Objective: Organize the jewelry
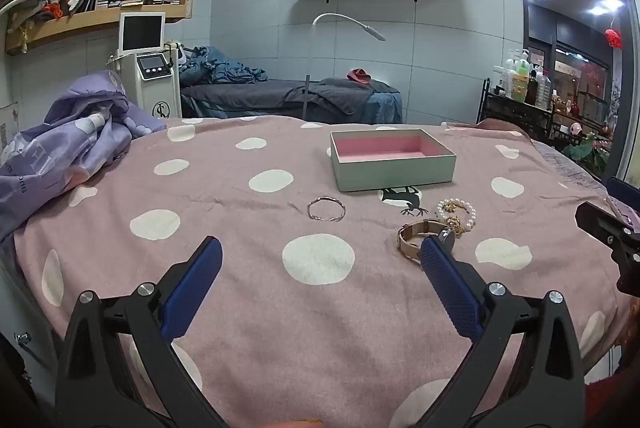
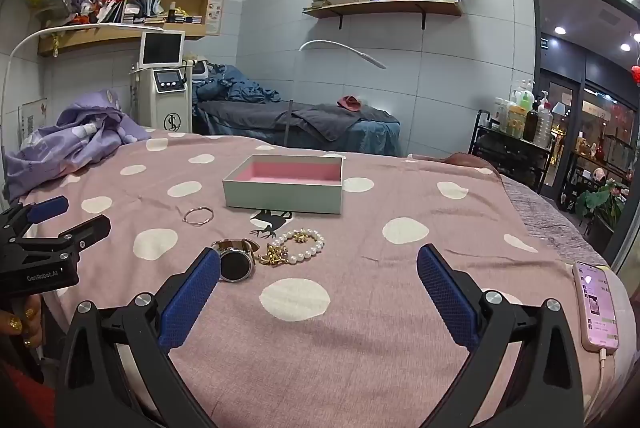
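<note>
A grey box with a pink lining (image 1: 392,160) (image 2: 286,186) stands open on the pink dotted bedspread. In front of it lie a thin bangle (image 1: 326,209) (image 2: 198,216), a wristwatch (image 1: 416,238) (image 2: 236,262), a pearl bracelet (image 1: 458,210) (image 2: 306,246) and a gold piece (image 2: 274,254). My left gripper (image 1: 320,256) is open and empty, short of the bangle, its right finger beside the watch. My right gripper (image 2: 318,268) is open and empty, its left finger next to the watch.
A purple quilt (image 1: 68,148) is bunched at the bed's left. A phone on a cable (image 2: 596,308) lies at the bed's right edge. Beyond the bed are a machine with a screen (image 1: 150,68), another bed and a bottle rack (image 1: 524,84).
</note>
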A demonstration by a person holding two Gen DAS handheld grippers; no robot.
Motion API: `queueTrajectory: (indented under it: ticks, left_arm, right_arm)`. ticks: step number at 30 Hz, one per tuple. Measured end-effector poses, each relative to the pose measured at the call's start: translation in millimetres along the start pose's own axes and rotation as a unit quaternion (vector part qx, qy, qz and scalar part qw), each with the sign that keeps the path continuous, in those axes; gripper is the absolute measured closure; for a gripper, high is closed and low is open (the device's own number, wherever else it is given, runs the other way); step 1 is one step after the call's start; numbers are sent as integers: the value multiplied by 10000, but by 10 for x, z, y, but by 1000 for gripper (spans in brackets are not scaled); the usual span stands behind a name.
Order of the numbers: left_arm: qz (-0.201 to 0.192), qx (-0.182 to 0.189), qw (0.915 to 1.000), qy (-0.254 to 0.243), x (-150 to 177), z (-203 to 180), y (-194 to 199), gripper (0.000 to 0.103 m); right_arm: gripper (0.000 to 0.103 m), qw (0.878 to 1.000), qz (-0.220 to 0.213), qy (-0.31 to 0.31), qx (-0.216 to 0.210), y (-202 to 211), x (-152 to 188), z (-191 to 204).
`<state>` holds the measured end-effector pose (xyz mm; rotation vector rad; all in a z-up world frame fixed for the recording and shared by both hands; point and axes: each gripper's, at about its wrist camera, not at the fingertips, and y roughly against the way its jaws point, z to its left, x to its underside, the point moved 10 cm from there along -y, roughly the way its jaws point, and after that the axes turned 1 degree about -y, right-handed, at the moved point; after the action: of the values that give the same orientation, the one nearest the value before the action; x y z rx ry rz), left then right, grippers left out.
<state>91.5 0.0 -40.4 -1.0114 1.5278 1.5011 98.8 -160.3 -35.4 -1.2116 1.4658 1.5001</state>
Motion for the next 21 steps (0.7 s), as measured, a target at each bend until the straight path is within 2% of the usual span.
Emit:
queueTrajectory:
  ticks: [21]
  left_arm:
    - [-3,-32,9999,-134,-5,-36,8,5]
  right_arm:
    - [6,10000,68,-15,-4,-19,21,-15]
